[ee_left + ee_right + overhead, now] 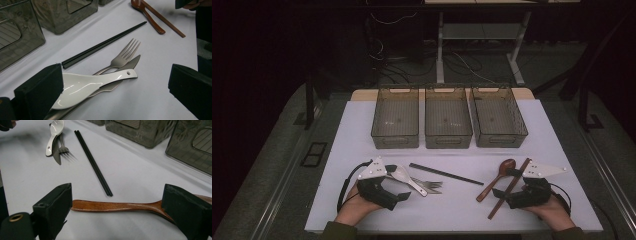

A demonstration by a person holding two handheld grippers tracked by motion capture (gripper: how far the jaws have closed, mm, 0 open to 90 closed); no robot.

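Plainly, a sorting job laid out before any piece is lifted:

Left gripper (pixel 401 196): low on the table at the near left, jaws spread wide and grasping nothing; in its own view the white spoon lies between them, one jaw just beside the bowl, so it looks lined up for that piece first.

White spoon (pixel 85 87): on top of the left pile, bowl toward the left gripper, its handle lying across the fork and knife; being uppermost, it is probably the piece to take first.

Fork (pixel 126 55) and knife (pixel 131 64): under the spoon's handle, tips pointing away from the gripper, touching each other; pinned by the spoon, so likely to shift if it is dragged rather than lifted.

Black chopsticks (pixel 446 174): a pair lying side by side between the two piles, clear of both.

Right gripper (pixel 501 197): at the near right, jaws released and wide, astride the wooden spoon's handle without pinching it.

Wooden spoon (pixel 117 206): flat on the table, handle crossing the gap between the right jaws, a placement that suits a straight squeeze.

Brown chopstick (pixel 508 190): beside the wooden spoon, crossing close to it, so a careless grip could catch both.

Three bins (pixel 448 131): side by side at the far edge, within reach of either hand, presumably one per kind of cutlery.
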